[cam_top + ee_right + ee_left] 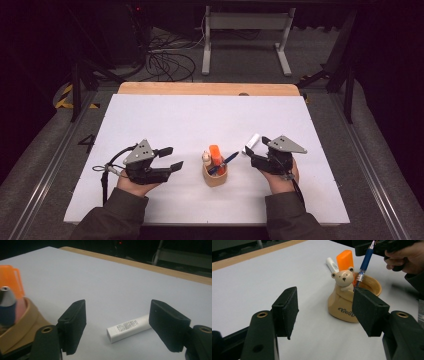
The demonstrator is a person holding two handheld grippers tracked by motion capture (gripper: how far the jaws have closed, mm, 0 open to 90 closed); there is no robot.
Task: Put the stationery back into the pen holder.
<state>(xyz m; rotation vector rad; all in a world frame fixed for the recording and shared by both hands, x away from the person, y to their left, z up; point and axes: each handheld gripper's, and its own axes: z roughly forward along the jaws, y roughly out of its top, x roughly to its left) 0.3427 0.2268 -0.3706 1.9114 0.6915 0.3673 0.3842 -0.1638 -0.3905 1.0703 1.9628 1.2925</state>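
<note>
Your left gripper sits above the white table on the left, its jaws spread wide with nothing between them, pointing toward the tan holder that stands near the middle of the front half of the table. In the left gripper view that holder appears just beyond the jaws, upright, with a small bear figure leaning on its rim and dark lettering on its side. An orange marker stands in it, and a blue pen leans out toward your right hand. Your right gripper hovers just right of the holder, its jaws likewise released and wide apart, holding nothing. In the right gripper view the white stick lies flat on the table between and just beyond those jaws, its printed label facing up and its square end toward the camera; the far end is hidden behind the right-hand jaw. In the high view the same stick lies at a slant just past the gripper's tips, a little apart from the holder. You cannot tell from these views whether the jaws touch the stick.
</note>
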